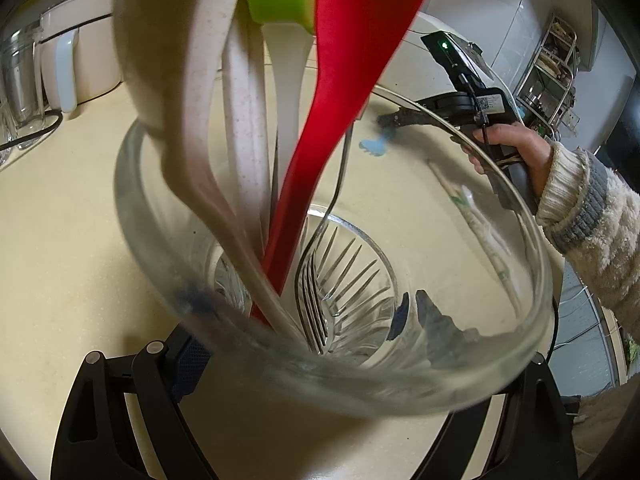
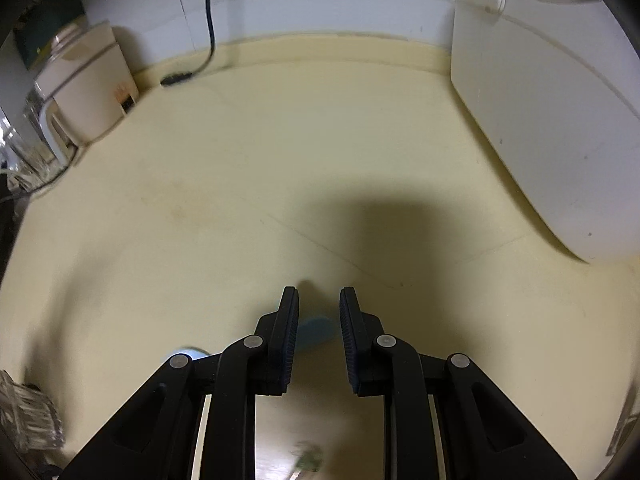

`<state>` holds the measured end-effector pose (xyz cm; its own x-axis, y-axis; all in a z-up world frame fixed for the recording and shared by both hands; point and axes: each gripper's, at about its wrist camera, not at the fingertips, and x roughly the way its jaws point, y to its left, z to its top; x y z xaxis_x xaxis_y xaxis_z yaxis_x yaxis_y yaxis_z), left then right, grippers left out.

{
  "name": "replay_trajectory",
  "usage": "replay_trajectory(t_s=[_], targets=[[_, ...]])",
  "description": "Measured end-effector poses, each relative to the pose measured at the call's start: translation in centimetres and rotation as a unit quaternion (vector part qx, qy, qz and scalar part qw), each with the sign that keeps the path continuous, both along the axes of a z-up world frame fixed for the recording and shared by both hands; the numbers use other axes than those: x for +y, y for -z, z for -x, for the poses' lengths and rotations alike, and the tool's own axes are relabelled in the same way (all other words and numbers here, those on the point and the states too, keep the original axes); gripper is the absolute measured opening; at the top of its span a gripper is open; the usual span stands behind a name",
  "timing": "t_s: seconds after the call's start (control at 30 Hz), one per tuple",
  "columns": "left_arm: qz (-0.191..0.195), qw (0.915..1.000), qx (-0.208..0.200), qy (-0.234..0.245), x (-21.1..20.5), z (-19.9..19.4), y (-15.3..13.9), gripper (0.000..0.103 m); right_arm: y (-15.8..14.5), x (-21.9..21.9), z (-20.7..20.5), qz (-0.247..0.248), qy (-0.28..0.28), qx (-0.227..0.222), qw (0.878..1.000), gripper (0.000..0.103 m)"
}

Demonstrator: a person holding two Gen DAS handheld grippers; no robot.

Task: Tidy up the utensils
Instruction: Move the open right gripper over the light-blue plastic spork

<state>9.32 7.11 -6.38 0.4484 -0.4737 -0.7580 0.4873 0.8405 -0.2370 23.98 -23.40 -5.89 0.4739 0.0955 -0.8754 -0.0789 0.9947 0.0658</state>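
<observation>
Your left gripper (image 1: pixel 320 364) clamped the glass holder (image 1: pixel 532 240), steadying the red spatula (image 1: pixel 344 92) and fork (image 1: pixel 316 304) standing inside. Your right gripper (image 2: pixel 319 340) hung empty, jaws apart, above the counter (image 2: pixel 240 184), a blue utensil (image 2: pixel 316 332) just beneath.

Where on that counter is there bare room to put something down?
The widest bare stretch of the cream counter lies between the beige appliance and the white appliance. It is crowded nearer: a blue utensil under the right gripper, and the utensil-filled glass jar.
</observation>
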Motion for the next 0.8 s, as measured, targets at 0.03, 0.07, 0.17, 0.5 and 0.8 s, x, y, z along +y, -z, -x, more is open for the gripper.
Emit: replay_trajectory(t_s=[0.03,0.07,0.17,0.5,0.8], targets=[[0.0,1.0,0.0,0.0,0.0,0.0,0.0,0.091,0.0,-0.1,0.1,-0.001,-0.003,0.004,1.0,0.021],[0.0,1.0,0.0,0.0,0.0,0.0,0.0,0.091,-0.1,-0.3,0.4,-0.007,-0.006,0.006,1.0,0.021],[0.001,1.0,0.0,0.0,-0.2,0.1,-0.1,0.091,-0.2,-0.7,1.4,-0.026,-0.003,0.017,0.999,0.021],[-0.003,1.0,-0.001,0.0,-0.5,0.2,-0.1,0.091,-0.7,3.1,6.6,-0.05,-0.084,0.054,0.994,0.021],[-0.002,1.0,-0.001,0.001,-0.7,0.3,-0.1,0.091,-0.9,5.2,8.5,-0.137,-0.138,0.106,0.975,0.021]])
